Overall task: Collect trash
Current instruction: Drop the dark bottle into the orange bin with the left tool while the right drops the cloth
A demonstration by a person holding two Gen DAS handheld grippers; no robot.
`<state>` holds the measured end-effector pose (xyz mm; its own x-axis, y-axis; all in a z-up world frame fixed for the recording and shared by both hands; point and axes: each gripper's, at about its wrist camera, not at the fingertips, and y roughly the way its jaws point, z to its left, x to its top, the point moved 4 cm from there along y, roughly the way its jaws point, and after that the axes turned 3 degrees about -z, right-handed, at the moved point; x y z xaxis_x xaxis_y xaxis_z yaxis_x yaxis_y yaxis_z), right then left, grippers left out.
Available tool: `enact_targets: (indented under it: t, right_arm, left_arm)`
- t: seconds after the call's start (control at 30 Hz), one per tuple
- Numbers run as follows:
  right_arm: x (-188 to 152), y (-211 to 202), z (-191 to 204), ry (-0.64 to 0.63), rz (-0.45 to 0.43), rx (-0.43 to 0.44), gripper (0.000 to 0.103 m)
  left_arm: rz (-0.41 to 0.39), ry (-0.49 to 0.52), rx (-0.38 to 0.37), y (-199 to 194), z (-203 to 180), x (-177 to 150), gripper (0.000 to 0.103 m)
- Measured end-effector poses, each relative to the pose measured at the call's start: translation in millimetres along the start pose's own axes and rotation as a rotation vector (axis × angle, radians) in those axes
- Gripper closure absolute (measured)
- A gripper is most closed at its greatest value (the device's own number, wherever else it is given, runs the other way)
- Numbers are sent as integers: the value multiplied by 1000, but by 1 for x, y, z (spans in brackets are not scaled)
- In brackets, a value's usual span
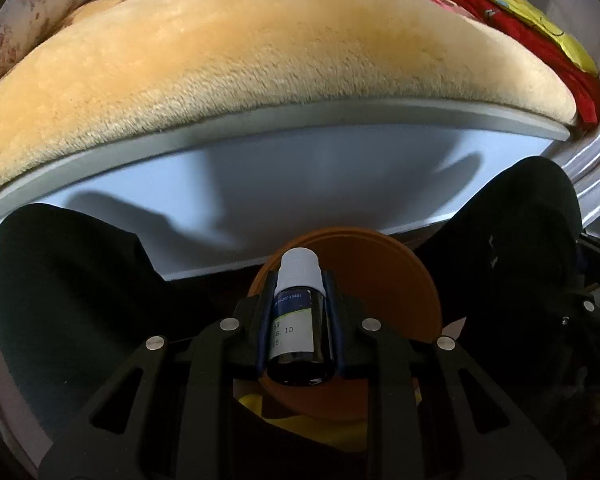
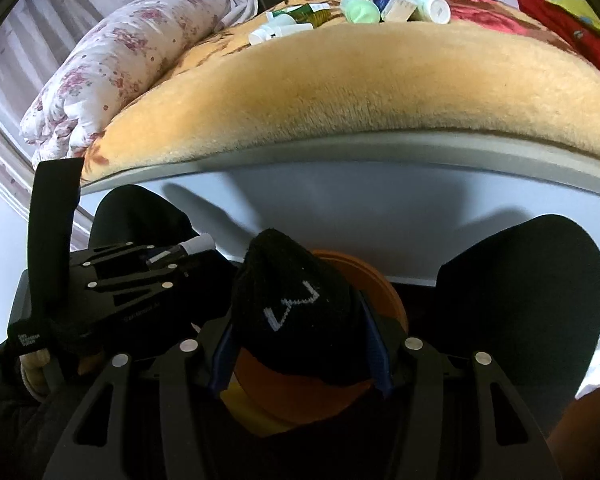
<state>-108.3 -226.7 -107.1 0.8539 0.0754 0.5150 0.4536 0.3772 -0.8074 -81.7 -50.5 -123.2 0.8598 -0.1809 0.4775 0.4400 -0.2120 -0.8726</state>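
Hovering low in both frames, the left tool [image 1: 298, 320] clamps a dark dropper bottle [image 1: 300, 320] and the right tool [image 2: 300, 344] grips a black sock [image 2: 296, 304], both directly over the orange bin [image 1: 380, 280].

A bed [image 2: 340, 184] under a tan plush blanket [image 2: 360, 92], floral quilt [image 2: 112, 72] rolled beside sheer curtains [image 2: 40, 12]
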Motion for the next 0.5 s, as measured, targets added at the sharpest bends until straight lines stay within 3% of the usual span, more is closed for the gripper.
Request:
enact_targets:
  t: [0.13,0.27,0.43,0.5]
  right_arm:
    - [-1,12,0,-1,33,1,45]
    - [4,21,-8,31,54,-14,43]
    - [21,1,-18,38,-7,-19,43]
    - [37,-19,-19,33,-60,23,43]
  left_arm:
    - [59,7,-11,13,0,-3,80]
    - [125,4,18,27,1,-9,65]
    - [91,-2,16,20,5,-3,61]
    - [45,15,18,9,4,5,59]
